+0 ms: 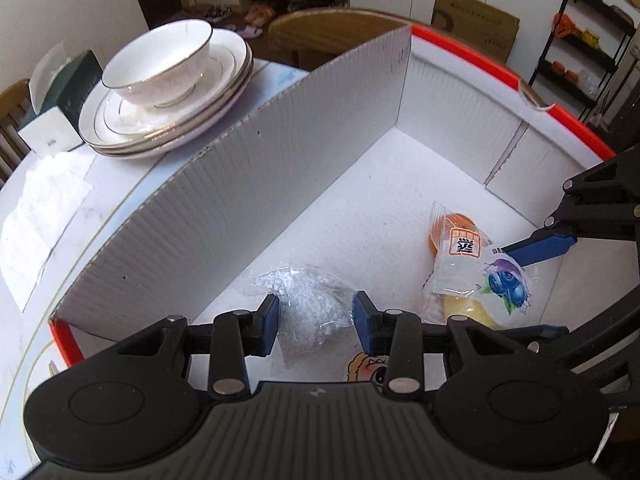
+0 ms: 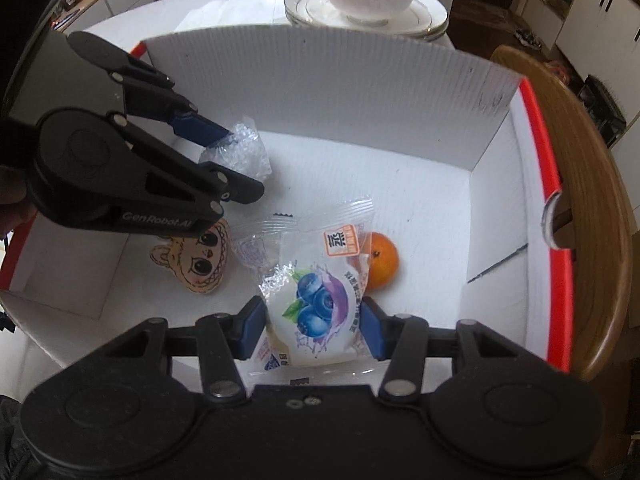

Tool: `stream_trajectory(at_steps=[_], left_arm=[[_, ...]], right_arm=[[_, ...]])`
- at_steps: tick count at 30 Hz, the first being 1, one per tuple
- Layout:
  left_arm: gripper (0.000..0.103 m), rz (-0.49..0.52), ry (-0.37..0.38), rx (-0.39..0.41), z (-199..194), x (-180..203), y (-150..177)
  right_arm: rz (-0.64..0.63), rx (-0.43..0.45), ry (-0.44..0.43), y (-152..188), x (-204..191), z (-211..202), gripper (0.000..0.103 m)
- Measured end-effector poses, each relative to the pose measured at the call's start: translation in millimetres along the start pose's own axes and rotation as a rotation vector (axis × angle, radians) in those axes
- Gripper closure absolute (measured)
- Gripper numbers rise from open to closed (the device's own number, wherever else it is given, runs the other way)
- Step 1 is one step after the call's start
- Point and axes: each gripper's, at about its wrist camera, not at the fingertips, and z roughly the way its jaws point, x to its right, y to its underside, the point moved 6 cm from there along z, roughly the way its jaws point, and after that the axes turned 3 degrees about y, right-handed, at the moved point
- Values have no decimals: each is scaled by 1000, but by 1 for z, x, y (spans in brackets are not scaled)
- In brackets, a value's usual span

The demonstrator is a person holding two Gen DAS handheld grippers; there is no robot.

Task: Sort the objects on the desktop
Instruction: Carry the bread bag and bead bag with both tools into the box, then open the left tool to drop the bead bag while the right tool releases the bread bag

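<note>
Both grippers reach into a white cardboard box (image 1: 304,152) with a red rim. My left gripper (image 1: 314,320) has its blue pads on either side of a clear bag of white beads (image 1: 308,304); the same bag shows in the right wrist view (image 2: 240,152), and the pads seem to touch it. My right gripper (image 2: 314,330) straddles a blueberry snack packet (image 2: 316,300), pads close against its sides. An orange (image 2: 382,260) lies just beyond the packet. A cartoon face tag (image 2: 196,258) lies on the box floor to the left.
A white bowl (image 1: 160,64) sits on stacked plates (image 1: 168,120) on the table beyond the box's left wall. A dark green box (image 1: 68,96) and papers (image 1: 36,216) lie further left. A wooden chair back (image 2: 580,200) curves around the box's right side.
</note>
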Motion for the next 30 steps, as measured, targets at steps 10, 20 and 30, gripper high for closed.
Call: stream_trajectory(at_steps=[10, 20, 30], left_arm=[[64, -14, 15, -99, 13, -2, 2], [39, -13, 4, -108, 11, 0, 2], [34, -53, 26, -6, -11, 3, 3]], right_arm=[[-13, -4, 5, -1, -2, 1, 53], [-7, -8, 4, -6, 3, 5, 50], [16, 46, -13, -6, 9, -11, 28]])
